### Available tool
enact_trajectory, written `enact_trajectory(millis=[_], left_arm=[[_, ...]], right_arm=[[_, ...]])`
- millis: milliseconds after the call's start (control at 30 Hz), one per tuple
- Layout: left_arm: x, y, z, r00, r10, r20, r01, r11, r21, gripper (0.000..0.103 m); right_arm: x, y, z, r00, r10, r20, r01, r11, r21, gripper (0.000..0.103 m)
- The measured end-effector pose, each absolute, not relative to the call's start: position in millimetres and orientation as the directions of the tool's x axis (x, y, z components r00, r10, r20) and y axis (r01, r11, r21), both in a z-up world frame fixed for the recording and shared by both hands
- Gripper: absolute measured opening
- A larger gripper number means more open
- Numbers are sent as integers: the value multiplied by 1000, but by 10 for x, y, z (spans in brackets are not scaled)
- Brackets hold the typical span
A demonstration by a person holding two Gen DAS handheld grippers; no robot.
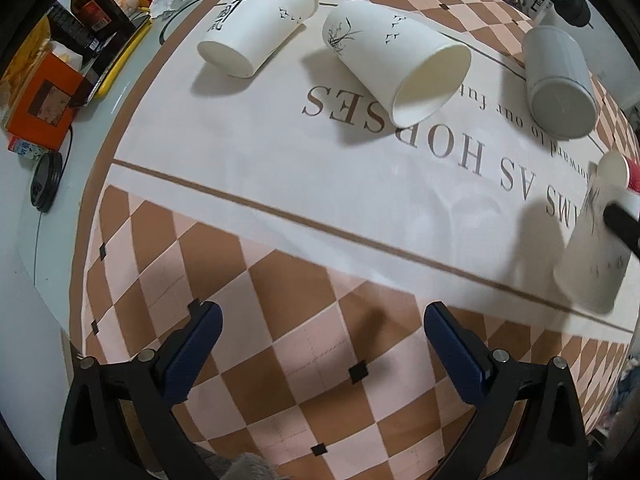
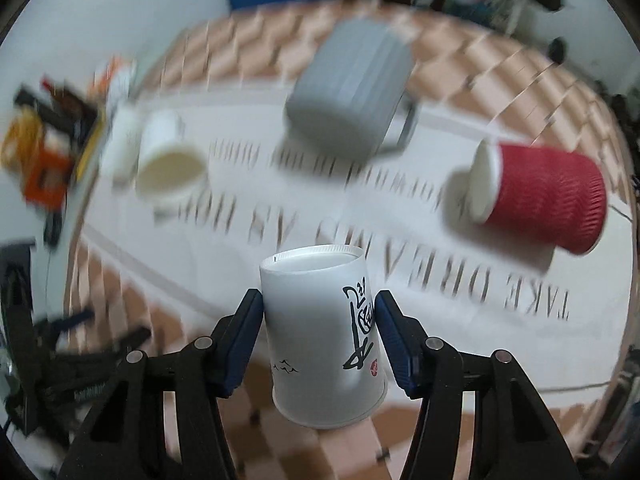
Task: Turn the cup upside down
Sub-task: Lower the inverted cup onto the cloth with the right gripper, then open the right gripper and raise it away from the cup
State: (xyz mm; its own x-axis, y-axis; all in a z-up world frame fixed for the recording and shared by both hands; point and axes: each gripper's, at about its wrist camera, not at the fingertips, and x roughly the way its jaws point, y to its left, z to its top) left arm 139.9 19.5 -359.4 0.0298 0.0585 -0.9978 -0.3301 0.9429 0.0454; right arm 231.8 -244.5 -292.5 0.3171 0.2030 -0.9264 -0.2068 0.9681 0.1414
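Observation:
My right gripper (image 2: 318, 314) is shut on a white paper cup with black calligraphy (image 2: 324, 332), held above the table with its base up and its rim down. The same cup (image 1: 592, 264) shows blurred at the right edge of the left wrist view, with a dark finger across it. My left gripper (image 1: 322, 320) is open and empty over the checkered front part of the tablecloth (image 1: 280, 280).
Two white paper cups (image 1: 256, 20) (image 1: 400, 64) and a grey cup (image 1: 558, 80) lie on their sides at the back. A red ribbed cup (image 2: 548, 196) lies on its side at right. Boxes and a bottle (image 1: 92, 8) crowd the far left.

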Motion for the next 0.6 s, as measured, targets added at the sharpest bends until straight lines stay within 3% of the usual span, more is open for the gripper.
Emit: enact_trajectory(millis=[167, 300, 600], left_arm=[[1523, 106, -3693, 49, 64, -997, -288, 957, 47, 103], [1578, -1, -3753, 65, 68, -996, -238, 970, 50, 103], [1529, -248, -3749, 101, 53, -993, -146, 989, 38, 103]], right_arm=[[2279, -2526, -2875, 557, 184, -810, -173, 979, 104, 60], [2109, -2496, -2947, 640, 177, -748, -166, 982, 90, 60], [1760, -2432, -3000, 663, 149, -734, -155, 986, 60, 60]])
